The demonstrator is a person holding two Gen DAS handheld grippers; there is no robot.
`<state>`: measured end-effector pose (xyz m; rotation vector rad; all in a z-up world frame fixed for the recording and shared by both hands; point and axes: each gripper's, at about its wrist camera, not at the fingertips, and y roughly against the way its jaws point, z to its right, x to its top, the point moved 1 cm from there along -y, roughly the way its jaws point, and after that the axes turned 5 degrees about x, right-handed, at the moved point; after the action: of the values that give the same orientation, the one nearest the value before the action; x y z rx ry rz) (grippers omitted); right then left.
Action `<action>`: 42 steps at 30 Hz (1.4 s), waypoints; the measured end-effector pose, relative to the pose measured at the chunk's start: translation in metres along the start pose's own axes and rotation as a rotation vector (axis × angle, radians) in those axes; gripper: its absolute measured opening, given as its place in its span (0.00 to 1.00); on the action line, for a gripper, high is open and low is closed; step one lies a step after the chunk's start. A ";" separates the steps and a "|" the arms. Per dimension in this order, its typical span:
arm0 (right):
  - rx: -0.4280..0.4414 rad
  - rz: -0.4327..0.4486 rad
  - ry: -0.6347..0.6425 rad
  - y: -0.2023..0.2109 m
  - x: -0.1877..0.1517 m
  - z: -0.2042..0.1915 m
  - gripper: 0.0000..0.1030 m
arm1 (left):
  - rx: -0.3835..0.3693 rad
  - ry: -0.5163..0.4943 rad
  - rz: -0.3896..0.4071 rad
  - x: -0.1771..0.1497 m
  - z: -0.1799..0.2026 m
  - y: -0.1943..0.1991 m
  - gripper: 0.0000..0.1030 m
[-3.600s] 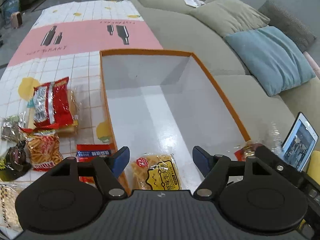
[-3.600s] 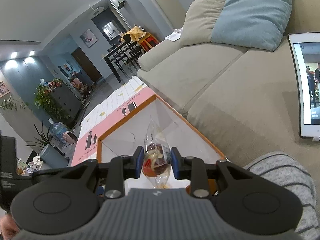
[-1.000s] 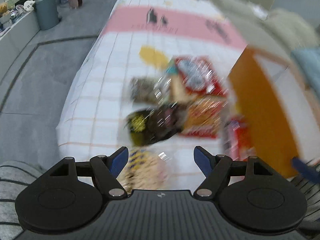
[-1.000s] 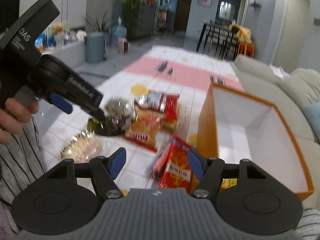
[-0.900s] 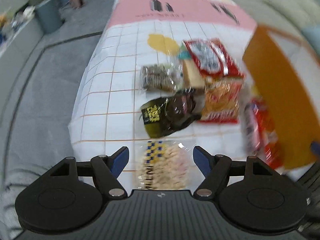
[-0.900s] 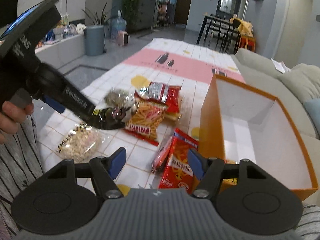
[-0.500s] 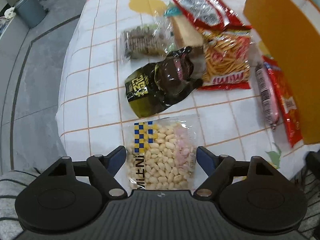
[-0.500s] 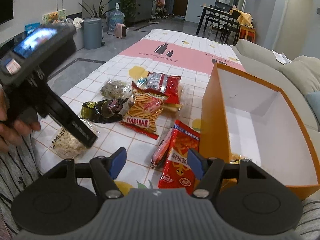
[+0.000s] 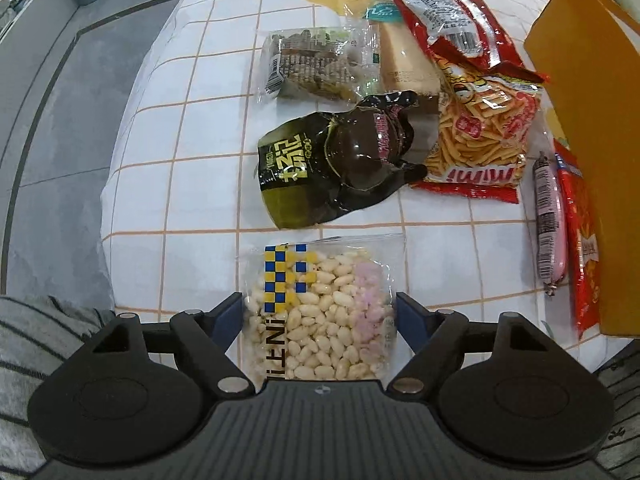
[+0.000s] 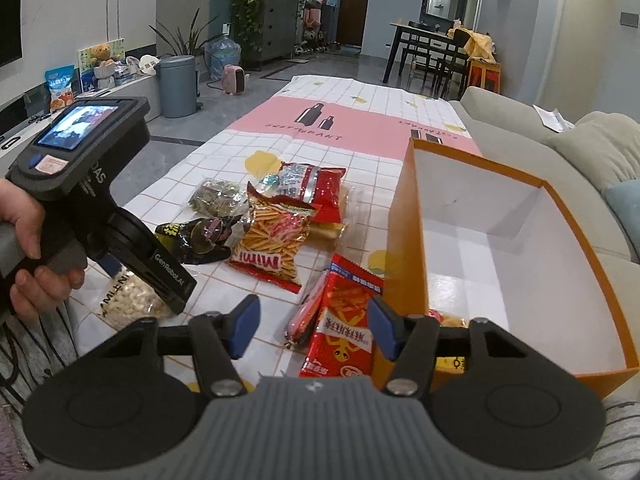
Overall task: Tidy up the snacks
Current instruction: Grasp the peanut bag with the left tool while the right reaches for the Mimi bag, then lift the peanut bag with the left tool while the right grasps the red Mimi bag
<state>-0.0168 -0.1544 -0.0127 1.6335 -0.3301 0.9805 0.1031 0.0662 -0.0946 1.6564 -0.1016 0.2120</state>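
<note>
In the left wrist view a clear bag of pale puffed snacks [image 9: 324, 280] lies flat near the table's front edge. My left gripper [image 9: 319, 306] points almost straight down over it. Its jaws are open, and its blue pads [image 9: 228, 316] flank the bag's two sides. My right gripper [image 10: 314, 330] hovers over a red snack packet [image 10: 344, 332] and a pink sausage [image 10: 308, 316]. Its jaws are closing and grip nothing. The orange box [image 10: 400, 240] with white inner walls stands to the right, and a yellow packet [image 10: 452, 322] peeks out inside it.
Loose snacks lie beyond the clear bag: a black and green packet [image 9: 332, 160], a fries bag [image 9: 480, 136], a red bag [image 9: 448, 24] and a brownish packet [image 9: 312, 64]. The tablecloth [image 9: 172, 200] drops off at left. A grey sofa [image 10: 520, 128] runs behind the box.
My left gripper has sunk and tipped down over the clear bag, which now lies between its jaws. The right gripper has stayed in place and its jaws have narrowed a little.
</note>
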 end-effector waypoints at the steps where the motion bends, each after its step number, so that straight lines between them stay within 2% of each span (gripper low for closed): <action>1: 0.000 0.000 -0.003 0.001 0.000 0.001 0.56 | -0.006 0.000 0.008 0.000 0.001 0.001 0.89; 7: -0.003 -0.002 -0.014 0.001 -0.001 0.002 0.56 | -0.075 0.012 0.110 -0.004 -0.001 0.028 0.89; 11: -0.001 -0.021 -0.014 -0.004 -0.001 0.002 0.56 | -0.154 0.055 0.177 -0.005 -0.015 0.044 0.89; 18: 0.010 -0.074 -0.055 -0.021 0.000 0.004 0.57 | -0.226 0.124 0.300 -0.001 -0.035 0.056 0.89; 21: 0.027 -0.072 -0.063 -0.027 0.003 0.002 0.58 | -0.260 0.169 0.324 0.000 -0.047 0.060 0.89; 23: 0.031 -0.066 -0.069 -0.033 0.006 0.000 0.63 | -0.274 0.197 0.334 0.003 -0.054 0.057 0.89; 26: 0.030 -0.048 -0.082 -0.039 0.013 -0.002 0.62 | -0.281 0.230 0.345 0.005 -0.064 0.057 0.89; 30: 0.068 -0.022 -0.189 -0.053 0.027 0.003 0.62 | -0.303 0.261 0.340 0.007 -0.074 0.053 0.89; 33: 0.100 -0.034 -0.255 -0.075 0.039 0.004 0.62 | -0.314 0.280 0.347 0.007 -0.081 0.052 0.89; 35: 0.096 -0.042 -0.271 -0.089 0.045 0.001 0.65 | -0.318 0.287 0.353 0.007 -0.085 0.053 0.89; 36: 0.092 -0.041 -0.268 -0.097 0.048 0.000 0.69 | -0.318 0.290 0.358 0.007 -0.087 0.055 0.89; 39: 0.042 -0.026 -0.241 -0.117 0.053 -0.006 0.70 | -0.329 0.296 0.389 0.004 -0.092 0.060 0.89; 42: 0.056 -0.057 -0.239 -0.135 0.055 -0.010 0.70 | -0.340 0.304 0.392 0.003 -0.095 0.062 0.89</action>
<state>0.1027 -0.0873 -0.0627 1.8061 -0.4178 0.7582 0.0865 0.1550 -0.0256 1.2384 -0.2194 0.7030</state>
